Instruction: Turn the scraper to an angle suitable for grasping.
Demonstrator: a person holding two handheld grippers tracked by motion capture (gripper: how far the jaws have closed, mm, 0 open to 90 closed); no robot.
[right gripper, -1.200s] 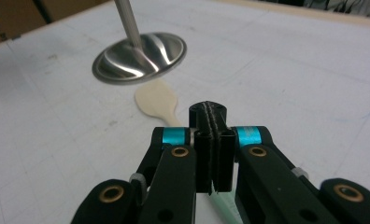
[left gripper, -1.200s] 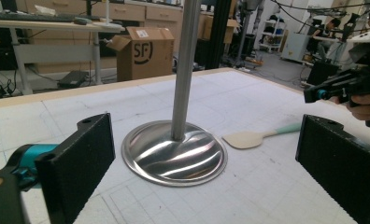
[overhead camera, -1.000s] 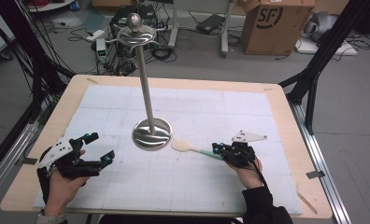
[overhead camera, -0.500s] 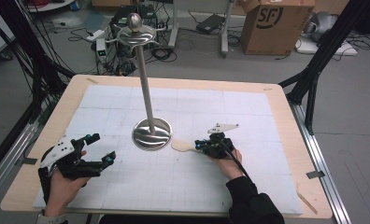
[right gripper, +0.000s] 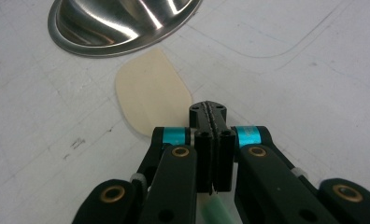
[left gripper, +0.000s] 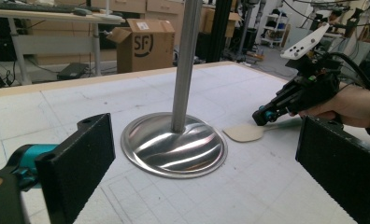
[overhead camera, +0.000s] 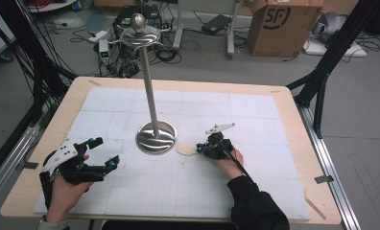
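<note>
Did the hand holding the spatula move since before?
Yes. In the high view the right gripper and its spatula have slid left across the table, toward the metal stand's round base, which stayed put.

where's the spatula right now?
High view: the spatula lies on the white mat right of centre, its cream blade just right of the metal stand's base, its green handle clamped in the right tool.

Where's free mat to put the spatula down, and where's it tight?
Free: the mat's far strip behind the stand base, its right part beyond the right gripper, and the near middle between both grippers. Tight: the spatula lies close beside the base; the left gripper takes the near-left corner.
</note>
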